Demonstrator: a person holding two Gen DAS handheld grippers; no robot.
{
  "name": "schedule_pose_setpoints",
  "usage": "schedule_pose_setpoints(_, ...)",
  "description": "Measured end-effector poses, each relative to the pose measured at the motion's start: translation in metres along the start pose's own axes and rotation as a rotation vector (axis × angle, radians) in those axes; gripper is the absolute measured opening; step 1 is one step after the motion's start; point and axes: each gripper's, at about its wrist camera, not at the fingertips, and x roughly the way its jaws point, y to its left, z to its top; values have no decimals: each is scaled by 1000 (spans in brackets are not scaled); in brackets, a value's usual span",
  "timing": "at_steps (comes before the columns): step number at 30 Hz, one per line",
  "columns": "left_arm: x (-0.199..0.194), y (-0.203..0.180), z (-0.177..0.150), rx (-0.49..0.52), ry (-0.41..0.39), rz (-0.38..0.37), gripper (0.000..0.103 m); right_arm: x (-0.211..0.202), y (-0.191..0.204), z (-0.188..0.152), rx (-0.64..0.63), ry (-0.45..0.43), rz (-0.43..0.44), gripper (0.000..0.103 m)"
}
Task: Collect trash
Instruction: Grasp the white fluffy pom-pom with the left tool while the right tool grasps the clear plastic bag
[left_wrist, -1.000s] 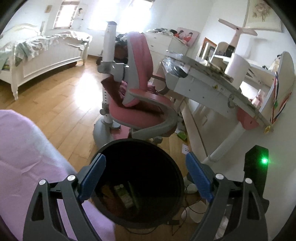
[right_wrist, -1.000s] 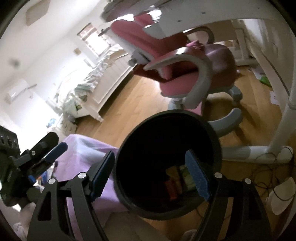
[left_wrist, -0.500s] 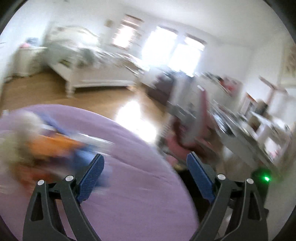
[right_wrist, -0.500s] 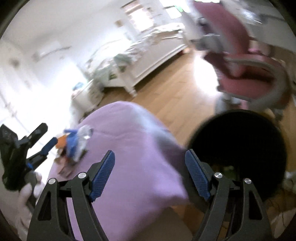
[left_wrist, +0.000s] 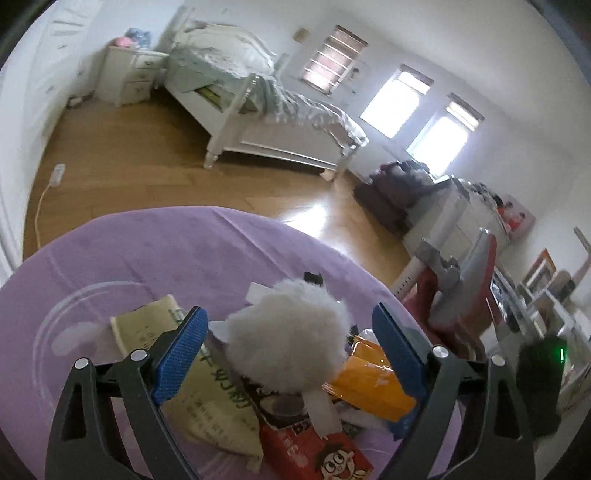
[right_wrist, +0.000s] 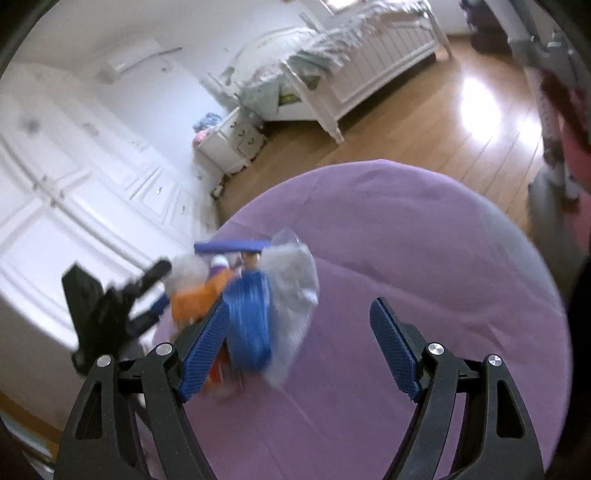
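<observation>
Left gripper (left_wrist: 290, 356): jaws spread, empty, straddling white fluffy ball (left_wrist: 291, 338) atop trash heap for pickup | Right gripper (right_wrist: 299, 345): jaws released, empty, approaching | Trash: yellow wrapper (left_wrist: 207, 398), orange packet (left_wrist: 369, 384), red carton (left_wrist: 321, 450), heaped on purple worktop (left_wrist: 166, 251).

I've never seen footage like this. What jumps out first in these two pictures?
A heap of litter on the round purple table: a fluffy white ball sits on top, right between the wide-open left tongs, with an orange wrapper to its right and a red cartoon packet below. In the right view, the right tongs are also open, beside a blurred blue wrapper. Behind stands a white bed.
</observation>
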Motion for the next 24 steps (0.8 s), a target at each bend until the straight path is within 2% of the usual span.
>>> schedule_pose_setpoints(2, 5, 1, -2, 5, 20, -23, 53, 15, 2, 13, 13, 22, -24, 78)
schedule_pose_setpoints(4, 7, 3, -4, -14, 23, -27, 49, 35, 5, 22, 18, 68, -28, 78)
schedule_pose_setpoints(5, 4, 7, -6, -26, 16, -37, 44, 44, 6, 25, 28, 87, -33, 78)
schedule_pose_setpoints(6, 3, 11, -5, -35, 9, -47, 43, 51, 5, 27, 44, 107, -24, 78)
schedule_pose_setpoints(9, -7, 13, -9, -35, -12, -58, 39, 57, 4, 29, 110, 131, 74, 49)
schedule_pose_setpoints(12, -21, 13, -15, -34, -33, -66, 36, 45, 15, 27, 52, 112, 60, 24)
schedule_pose_setpoints(15, -37, 11, -21, -38, -61, -80, 36, 28, 27, 21, 12, 84, 87, 23)
schedule_pose_setpoints(17, -51, 10, -26, -39, -87, -92, 36, 10, 39, 13, -42, 43, 76, 23)
schedule_pose_setpoints(24, -109, -13, -37, -4, -207, -115, 35, -75, 80, -18, -251, -222, -84, 22)
